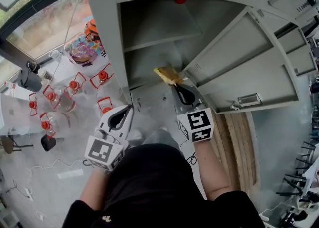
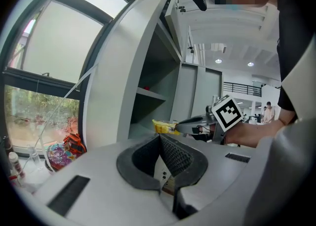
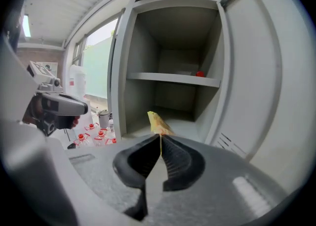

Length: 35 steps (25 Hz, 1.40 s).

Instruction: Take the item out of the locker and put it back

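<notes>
Right gripper view: the right gripper (image 3: 161, 138) is clamped on one edge of a thin yellow packet (image 3: 157, 122), centre frame, at the locker (image 3: 123, 72) mouth below the shelf (image 3: 173, 79). It looks light, floppy and probably slick, so a flat edge is the place to pinch. The left gripper (image 2: 160, 138) is closed on nothing.

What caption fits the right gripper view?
Right tongs pinch a yellow packet in front of the open grey locker.

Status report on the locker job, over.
Right gripper shut on yellow packet, at locker lower opening. Left gripper shut, empty. Door open, nothing blocking.
</notes>
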Tool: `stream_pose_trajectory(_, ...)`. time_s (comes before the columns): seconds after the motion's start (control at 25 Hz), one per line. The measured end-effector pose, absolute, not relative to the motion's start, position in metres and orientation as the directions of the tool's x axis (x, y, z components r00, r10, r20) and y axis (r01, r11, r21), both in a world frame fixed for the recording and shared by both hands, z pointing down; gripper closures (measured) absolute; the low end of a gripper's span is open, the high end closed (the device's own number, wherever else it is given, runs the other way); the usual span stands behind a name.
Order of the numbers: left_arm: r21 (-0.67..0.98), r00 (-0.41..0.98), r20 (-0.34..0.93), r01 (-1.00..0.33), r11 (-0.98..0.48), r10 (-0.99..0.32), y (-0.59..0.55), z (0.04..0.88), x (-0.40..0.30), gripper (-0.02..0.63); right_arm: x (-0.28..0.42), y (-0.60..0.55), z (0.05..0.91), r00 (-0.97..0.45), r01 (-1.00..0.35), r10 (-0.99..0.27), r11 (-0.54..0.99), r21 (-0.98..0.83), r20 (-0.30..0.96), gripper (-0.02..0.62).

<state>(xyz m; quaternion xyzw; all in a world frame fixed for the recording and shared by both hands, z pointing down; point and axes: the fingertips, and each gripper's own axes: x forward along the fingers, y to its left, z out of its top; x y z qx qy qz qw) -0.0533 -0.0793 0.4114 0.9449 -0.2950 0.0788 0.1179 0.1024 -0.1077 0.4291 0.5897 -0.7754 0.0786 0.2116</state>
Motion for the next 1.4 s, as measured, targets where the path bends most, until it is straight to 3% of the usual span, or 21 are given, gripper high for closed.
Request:
stream_pose_trajectory(0.52,0.175,0.877,0.208,-0.47,-0.865,-0.434,-0.078,0.408,-0.015,0.594,0.132,-0.039,0.388,-0.166,-0.977,-0.92,0.203,0.068,0.354,0.591)
stream_pose_trajectory(1.4,0.162,0.905,0.173,-0.415,-0.895,-0.388,-0.057,0.403,0.003,0.595,0.151,0.036,0.339,-0.111,-0.991,-0.956,0.126,0.038,0.273,0.591)
